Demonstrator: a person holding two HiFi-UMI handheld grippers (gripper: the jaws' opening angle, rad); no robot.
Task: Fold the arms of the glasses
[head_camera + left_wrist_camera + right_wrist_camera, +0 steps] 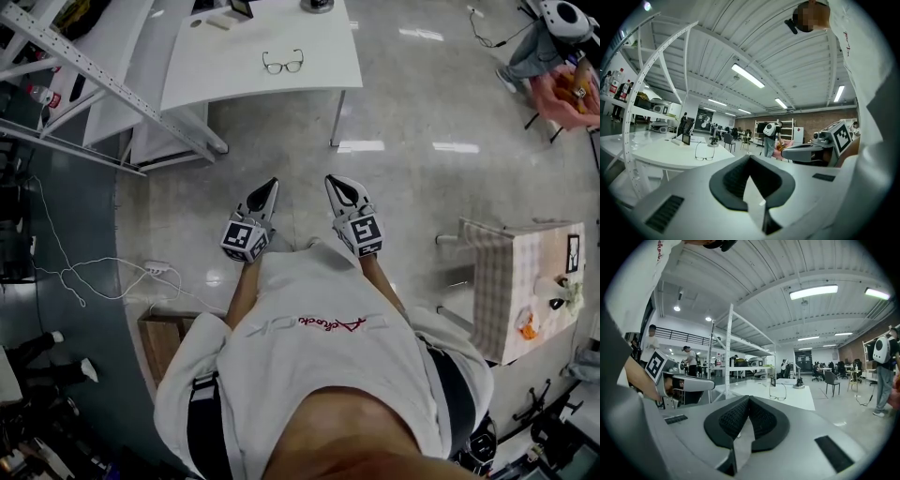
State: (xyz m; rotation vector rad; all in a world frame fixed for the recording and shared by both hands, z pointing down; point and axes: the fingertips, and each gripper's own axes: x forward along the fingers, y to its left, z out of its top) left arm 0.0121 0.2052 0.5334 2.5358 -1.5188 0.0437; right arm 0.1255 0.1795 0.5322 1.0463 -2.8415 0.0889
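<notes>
The glasses (282,64) lie on a white table (319,80) far ahead of me, arms unfolded, lenses toward me. They show small in the left gripper view (704,152) and in the right gripper view (778,392). My left gripper (272,185) and right gripper (334,180) are held side by side at chest height over the floor, well short of the table. Both are shut with nothing between them; their dark pads (736,178) (761,420) meet at the tips.
A white shelving rack (94,66) stands left of the table. A cable with a power strip (150,269) trails on the floor at left, near a wooden box (164,342). A checked-cloth table (525,281) is at right. People (562,84) are at the far right.
</notes>
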